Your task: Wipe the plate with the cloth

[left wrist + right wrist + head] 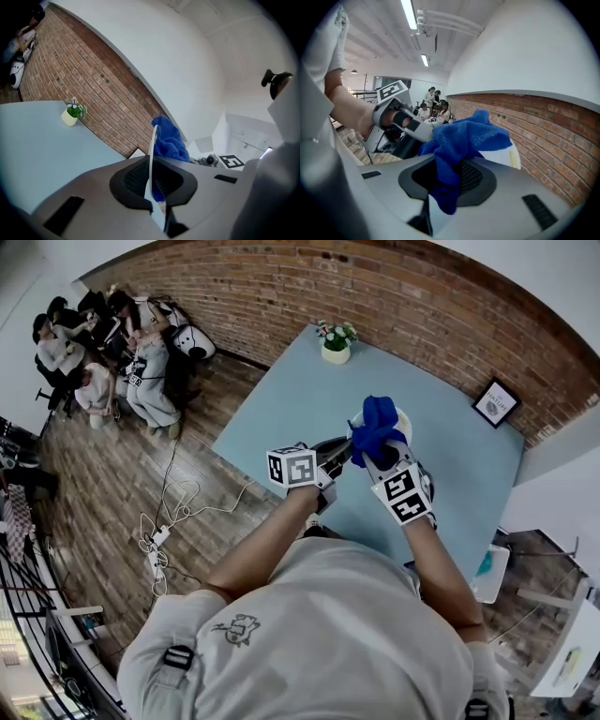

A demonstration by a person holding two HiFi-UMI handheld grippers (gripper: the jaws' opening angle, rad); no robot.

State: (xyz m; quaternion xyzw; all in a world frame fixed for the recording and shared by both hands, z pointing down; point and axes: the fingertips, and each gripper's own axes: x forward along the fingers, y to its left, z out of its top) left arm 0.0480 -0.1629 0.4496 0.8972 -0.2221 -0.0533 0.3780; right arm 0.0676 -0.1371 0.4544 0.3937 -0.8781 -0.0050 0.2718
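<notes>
A white plate [152, 154] stands on edge, its rim clamped between the jaws of my left gripper [151, 187], which is shut on it. My right gripper [447, 185] is shut on a blue cloth [461, 138], bunched up against the plate's face [501, 157]. In the head view both grippers meet above the light blue table [309, 399]: the left gripper [339, 454] comes from the left, and the blue cloth [375, 427] covers most of the plate [403, 418]. The right gripper [382, 454] sits just below the cloth.
A small potted plant [337, 341] stands at the table's far edge and a framed picture [495, 403] leans on the brick wall. Several people sit in the far left corner [103, 352]. Cables lie on the wooden floor [164, 521]. A white stand [492, 573] is at the right.
</notes>
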